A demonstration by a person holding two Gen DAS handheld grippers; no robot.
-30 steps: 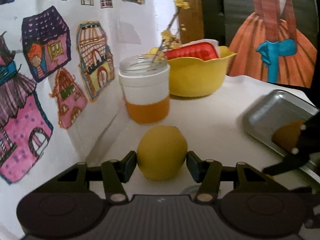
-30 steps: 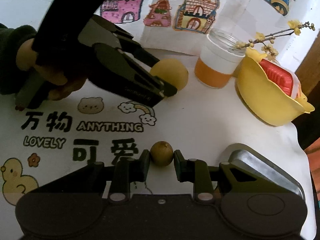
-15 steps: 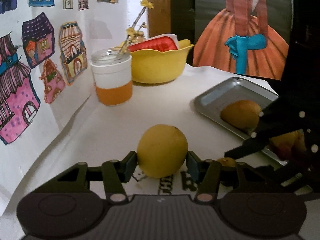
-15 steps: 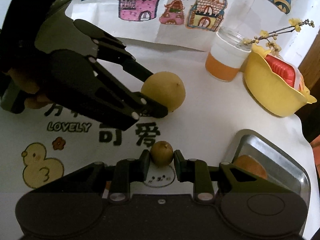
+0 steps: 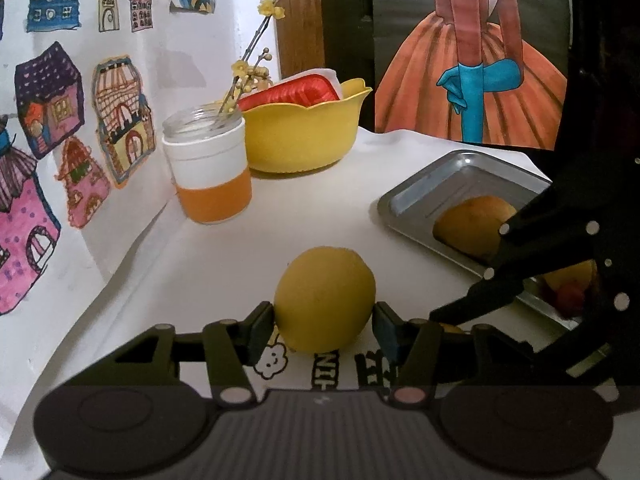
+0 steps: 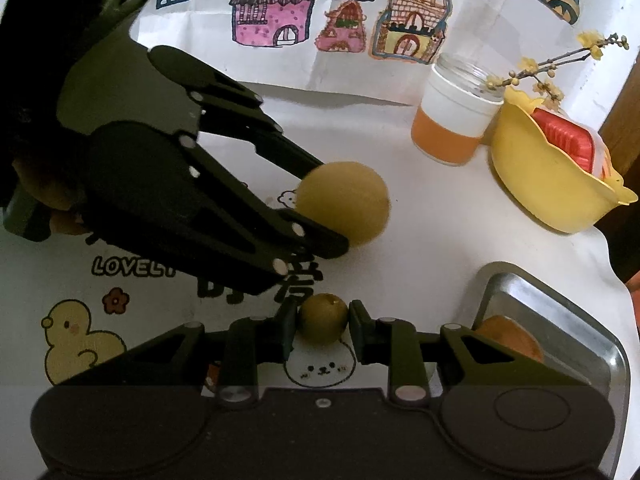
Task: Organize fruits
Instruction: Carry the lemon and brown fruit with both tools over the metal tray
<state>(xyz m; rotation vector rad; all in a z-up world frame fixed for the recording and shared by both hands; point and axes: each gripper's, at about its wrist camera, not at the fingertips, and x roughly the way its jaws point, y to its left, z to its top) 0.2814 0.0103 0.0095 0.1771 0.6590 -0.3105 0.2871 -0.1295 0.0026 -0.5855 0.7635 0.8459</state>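
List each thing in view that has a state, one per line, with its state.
Left tool: shut on the lemon.
Right tool: shut on the small brown fruit.
Jar: upright, lid off.
Tray: holds fruit.
Yellow bowl: upright, holds a red pack.

Light is soft and fairly dim indoors. The metal tray (image 6: 560,304) carries pale glare along its rim at four o'clock. Fisheye bending curves both views toward dark vignetted corners. The yellow fruit (image 6: 344,204) looks motion-blurred in the right wrist view, with soft shadows beneath.
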